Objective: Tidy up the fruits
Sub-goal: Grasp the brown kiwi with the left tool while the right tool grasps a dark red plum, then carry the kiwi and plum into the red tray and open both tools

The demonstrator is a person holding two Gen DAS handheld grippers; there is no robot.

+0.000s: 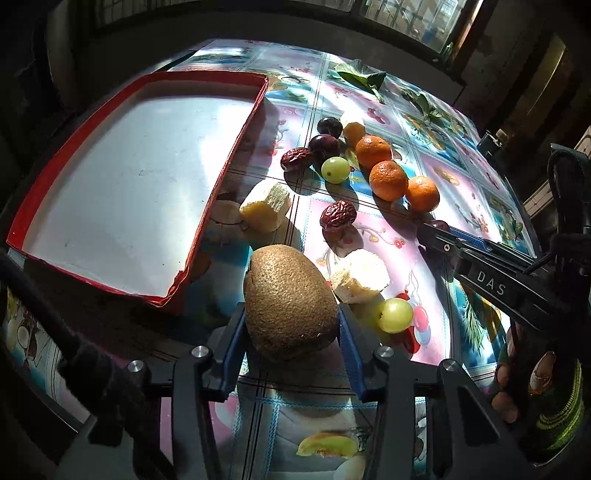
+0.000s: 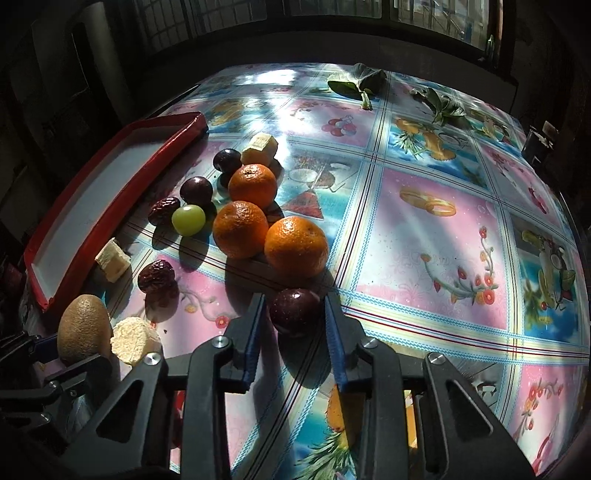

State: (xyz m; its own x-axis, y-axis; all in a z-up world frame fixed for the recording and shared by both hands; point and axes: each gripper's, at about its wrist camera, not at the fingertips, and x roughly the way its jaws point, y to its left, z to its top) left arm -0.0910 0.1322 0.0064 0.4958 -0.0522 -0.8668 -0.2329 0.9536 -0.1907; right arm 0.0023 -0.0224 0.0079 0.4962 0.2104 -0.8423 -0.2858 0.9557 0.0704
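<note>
Presently, left wrist view: left gripper (image 1: 291,328) clamps the kiwi (image 1: 290,301) across its middle, near the desk's (image 1: 461,192) near edge beside the red tray (image 1: 207,206); firm but bruisable. Right wrist view: right gripper (image 2: 295,325) closed on a smooth, slippery plum (image 2: 294,311).

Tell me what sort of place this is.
Probably a home dining or kitchen corner: a table under a glossy fruit-print oilcloth, set against a window, with loose fruit such as oranges beside a red tray.
</note>
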